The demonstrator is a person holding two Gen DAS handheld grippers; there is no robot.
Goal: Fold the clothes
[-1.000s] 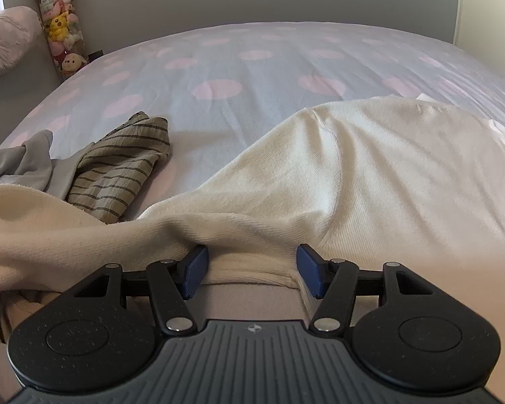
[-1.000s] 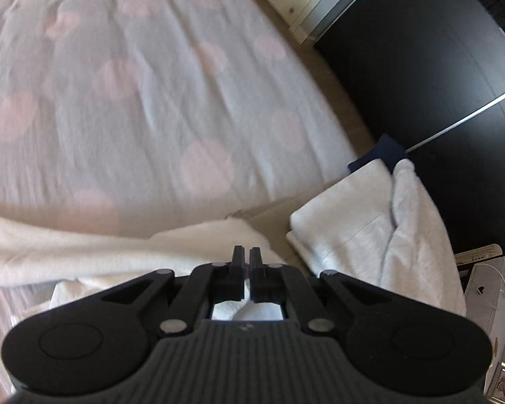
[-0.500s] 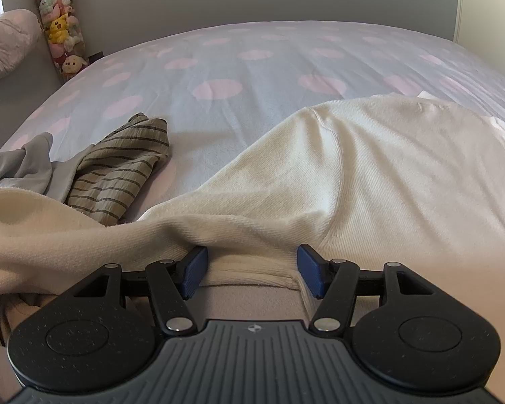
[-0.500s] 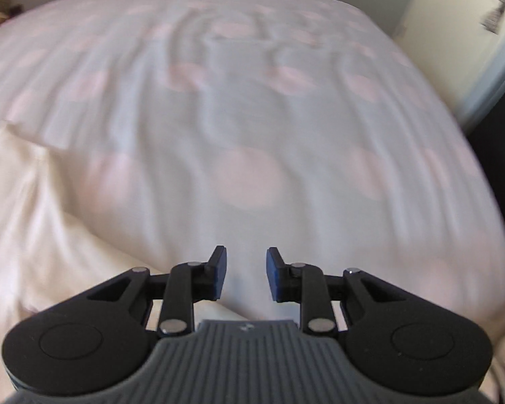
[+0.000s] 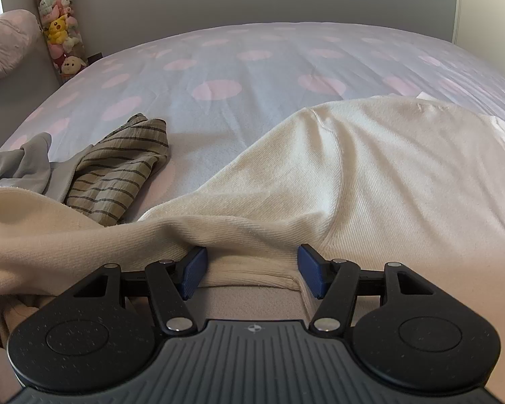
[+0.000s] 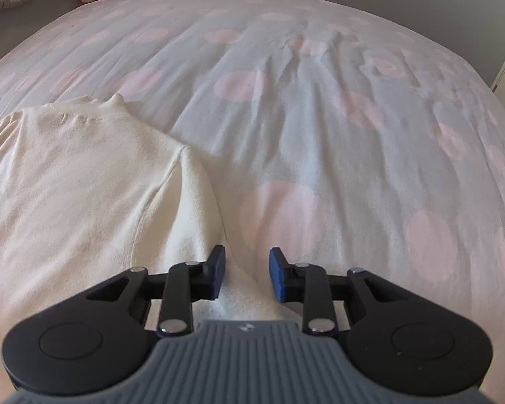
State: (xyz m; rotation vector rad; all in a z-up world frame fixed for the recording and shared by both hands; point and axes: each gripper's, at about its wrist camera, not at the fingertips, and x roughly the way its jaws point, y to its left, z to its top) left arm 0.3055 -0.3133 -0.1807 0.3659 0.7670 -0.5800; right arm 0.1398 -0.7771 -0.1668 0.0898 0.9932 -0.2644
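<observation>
A cream knit sweater (image 5: 370,175) lies spread on the bed, with one sleeve drawn across to the left in the left wrist view. My left gripper (image 5: 251,259) stands wide open at the sweater's near edge. The ribbed hem (image 5: 252,269) lies between its blue pads, and a fold of fabric drapes over the fingertips. In the right wrist view the sweater (image 6: 84,185) fills the left half. My right gripper (image 6: 247,259) hovers at the sweater's right side and its jaws are opening. A strip of cream sleeve (image 6: 242,293) runs between the pads, which do not press on it.
The bed has a pale blue cover with pink dots (image 5: 219,67). A striped olive garment (image 5: 121,168) and a grey one (image 5: 20,161) lie bunched at the left. A stack of plush toys (image 5: 60,33) and a pink pillow (image 5: 6,43) sit by the far left wall.
My right gripper let go of white cloth near a folded stack at the bed's edge, swung over to the sweater's right side, and its jaws came apart. The left gripper stayed put.
</observation>
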